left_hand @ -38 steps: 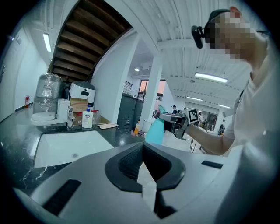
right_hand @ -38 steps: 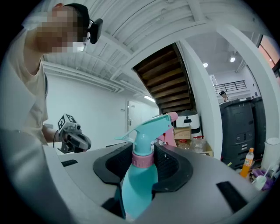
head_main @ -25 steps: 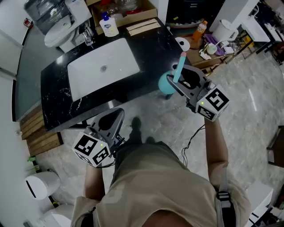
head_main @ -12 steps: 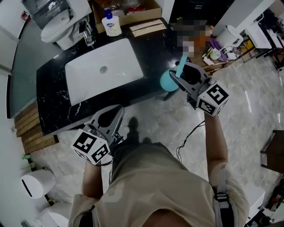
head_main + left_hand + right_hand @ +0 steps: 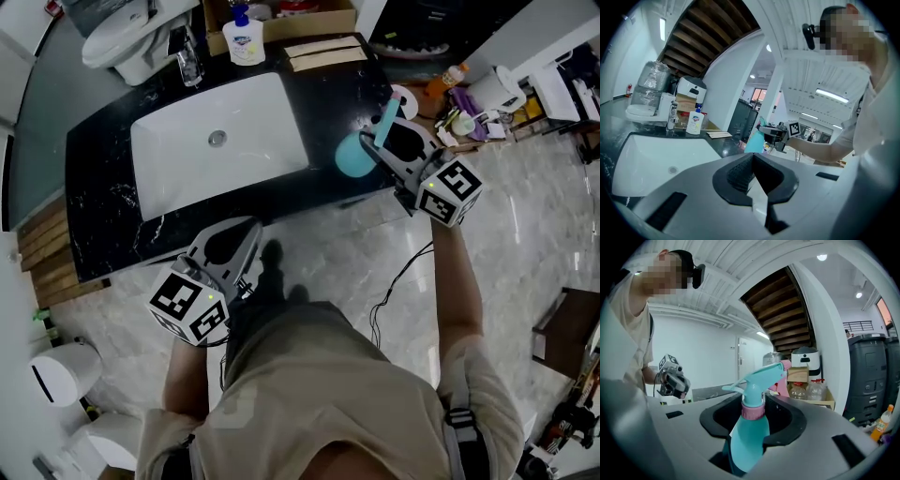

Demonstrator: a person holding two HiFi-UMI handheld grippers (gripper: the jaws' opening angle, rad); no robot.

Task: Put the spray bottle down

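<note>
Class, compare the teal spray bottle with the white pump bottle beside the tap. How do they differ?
Colour: the spray bottle is teal with a pink collar; the pump bottle is white with a blue top.
Support: the spray bottle is gripped in the right tongs near the black counter's front edge; the pump bottle stands free at the back.
Both are dispensing bottles.

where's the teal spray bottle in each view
Head view: spray bottle right of centre, held by the right gripper.
Left gripper view: bottle small, mid-frame.
Right gripper view: bottle bottom centre, between the jaws.
Shared landmark: cardboard box.
</note>
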